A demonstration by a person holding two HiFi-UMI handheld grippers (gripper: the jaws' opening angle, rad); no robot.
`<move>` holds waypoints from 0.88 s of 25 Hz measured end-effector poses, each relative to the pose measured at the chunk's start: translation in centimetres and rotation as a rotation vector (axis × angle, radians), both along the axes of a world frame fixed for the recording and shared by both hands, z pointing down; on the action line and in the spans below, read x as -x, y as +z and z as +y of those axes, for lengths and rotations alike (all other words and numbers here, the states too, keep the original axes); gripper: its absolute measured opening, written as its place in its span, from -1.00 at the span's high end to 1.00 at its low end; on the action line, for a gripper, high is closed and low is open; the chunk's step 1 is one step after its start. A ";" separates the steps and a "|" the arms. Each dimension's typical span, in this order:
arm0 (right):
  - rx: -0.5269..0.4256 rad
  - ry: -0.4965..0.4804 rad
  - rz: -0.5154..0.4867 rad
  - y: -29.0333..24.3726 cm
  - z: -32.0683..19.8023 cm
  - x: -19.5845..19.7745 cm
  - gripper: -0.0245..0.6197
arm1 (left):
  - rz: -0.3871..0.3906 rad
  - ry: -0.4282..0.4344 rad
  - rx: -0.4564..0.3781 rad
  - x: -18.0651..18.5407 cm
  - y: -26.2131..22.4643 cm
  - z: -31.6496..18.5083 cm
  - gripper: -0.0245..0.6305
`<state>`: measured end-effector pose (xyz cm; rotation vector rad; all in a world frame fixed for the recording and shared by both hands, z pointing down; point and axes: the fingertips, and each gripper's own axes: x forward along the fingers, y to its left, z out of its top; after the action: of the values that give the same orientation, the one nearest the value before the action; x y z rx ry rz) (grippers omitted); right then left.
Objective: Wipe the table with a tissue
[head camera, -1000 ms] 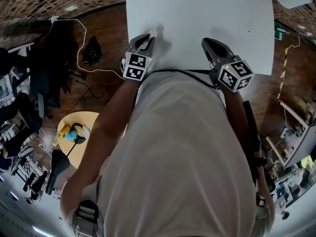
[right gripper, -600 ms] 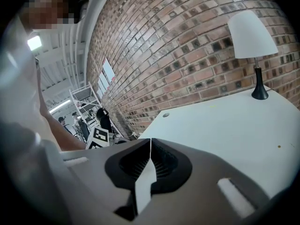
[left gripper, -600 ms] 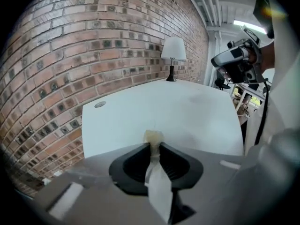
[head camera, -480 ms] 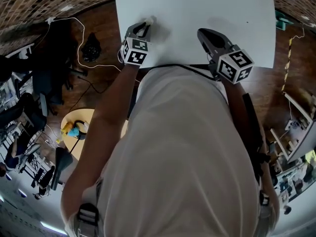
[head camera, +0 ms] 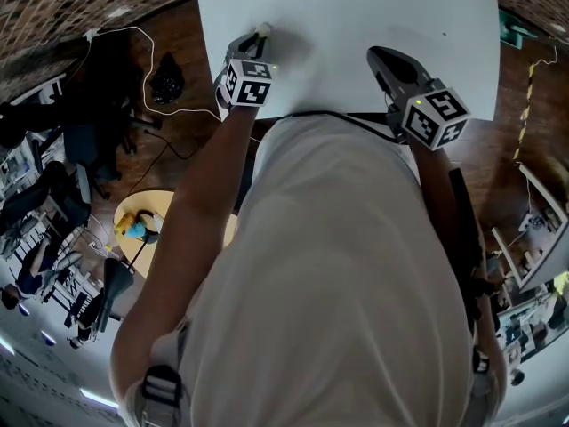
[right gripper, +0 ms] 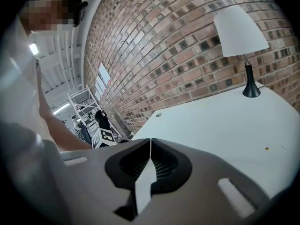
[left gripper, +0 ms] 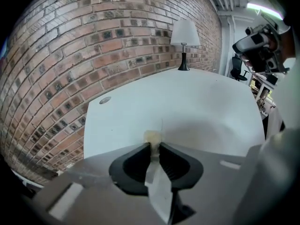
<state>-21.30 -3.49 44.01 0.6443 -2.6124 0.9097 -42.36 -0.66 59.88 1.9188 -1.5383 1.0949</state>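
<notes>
Head view shows the left tool (head camera: 258, 41) pinching a small tissue (head camera: 263, 29) down on the white worktop (head camera: 356, 7), near its left edge. Compared with a second ago, it has slid a little away from the near edge, so the wiping seems under way. The right tool (head camera: 382, 60) is pressed together, empty.
</notes>
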 end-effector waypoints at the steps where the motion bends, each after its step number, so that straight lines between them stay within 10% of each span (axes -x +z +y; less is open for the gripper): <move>1: 0.003 0.005 0.000 0.0 -0.1 -0.4 0.89 | -0.005 -0.006 0.002 -0.1 0.0 -0.1 0.71; 22: 0.027 0.040 -0.027 0.1 -2.8 -5.8 0.89 | 0.004 0.113 0.010 -5.3 -0.3 -6.3 0.72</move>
<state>-15.45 -6.33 44.07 0.6844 -2.6149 0.9701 -37.02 -6.93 59.57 2.0218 -1.4344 1.1422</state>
